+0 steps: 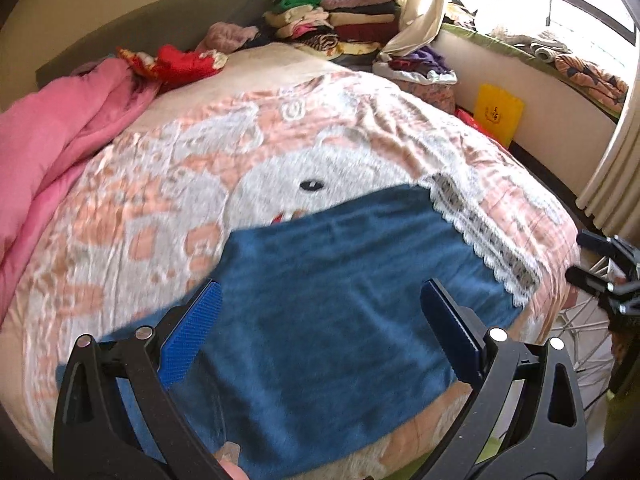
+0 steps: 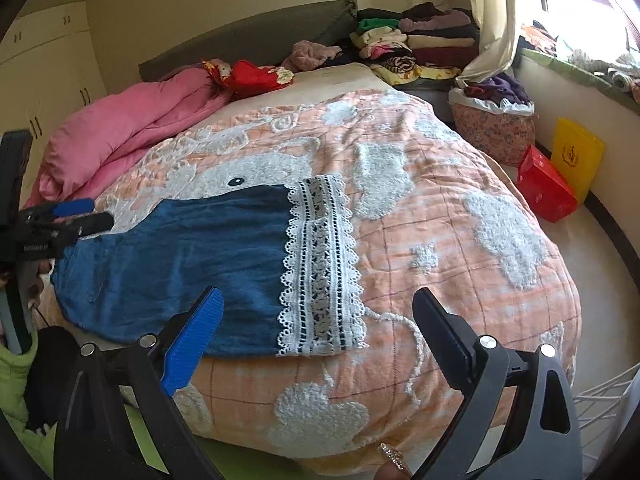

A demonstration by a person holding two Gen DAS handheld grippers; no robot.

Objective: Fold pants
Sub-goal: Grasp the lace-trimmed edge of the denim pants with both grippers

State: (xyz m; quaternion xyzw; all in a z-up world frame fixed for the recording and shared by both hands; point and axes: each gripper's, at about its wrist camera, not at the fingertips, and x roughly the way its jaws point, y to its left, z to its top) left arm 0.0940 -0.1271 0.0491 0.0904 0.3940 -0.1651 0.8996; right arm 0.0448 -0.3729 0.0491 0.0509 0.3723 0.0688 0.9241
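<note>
Blue denim pants (image 2: 192, 264) with a white lace hem (image 2: 320, 264) lie flat on the bed, near its front edge. In the left wrist view the pants (image 1: 340, 300) fill the space under my left gripper (image 1: 320, 300), which is open and empty just above the cloth near the waist end. My right gripper (image 2: 316, 304) is open and empty, hovering over the lace hem end. The left gripper also shows in the right wrist view (image 2: 76, 216) at the pants' left end. The right gripper shows at the right edge of the left wrist view (image 1: 596, 264).
The bed has an orange and white quilt (image 2: 440, 208). A pink duvet (image 2: 132, 128) lies at the back left, stacked folded clothes (image 2: 420, 44) at the back. A floral basket (image 2: 492, 128), red box (image 2: 544, 184) and yellow bag (image 2: 576, 156) stand on the floor at the right.
</note>
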